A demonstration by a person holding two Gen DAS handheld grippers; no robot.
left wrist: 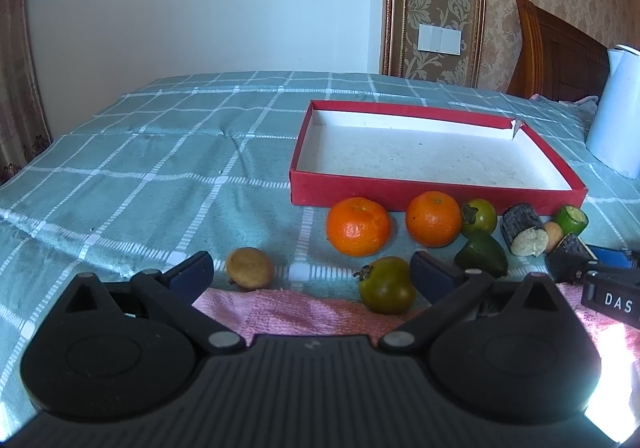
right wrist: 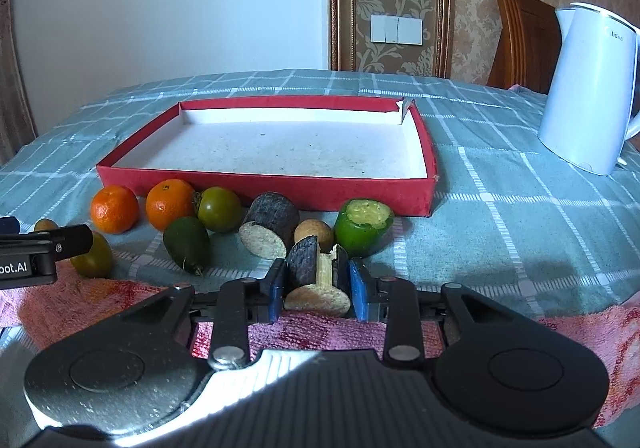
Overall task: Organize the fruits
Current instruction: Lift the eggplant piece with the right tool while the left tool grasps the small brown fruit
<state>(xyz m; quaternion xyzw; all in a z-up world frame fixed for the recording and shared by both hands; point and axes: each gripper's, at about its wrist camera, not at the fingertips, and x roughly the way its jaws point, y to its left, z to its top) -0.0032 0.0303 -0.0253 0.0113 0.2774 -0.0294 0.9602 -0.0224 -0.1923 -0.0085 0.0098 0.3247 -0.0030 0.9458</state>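
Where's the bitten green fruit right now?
In the right wrist view, the bitten green fruit stands just in front of the red box, near its right corner, beside the small tan fruit.

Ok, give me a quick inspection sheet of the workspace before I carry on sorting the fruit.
Surface: checked green bedspread; pink towel along the near edge.
Job's things: red box with nothing in it; two oranges, green tomatoes, dark green fruit, bitten green fruit, dark-skinned chunk, two small brown fruits, all outside the box.
Clutter: white kettle at far right.
Grippers: right tool shut on a dark-skinned cut piece; left tool open, holding nothing.
Cables: nothing seen.
Surroundings: white wall, patterned wallpaper, wall switch, wooden headboard.
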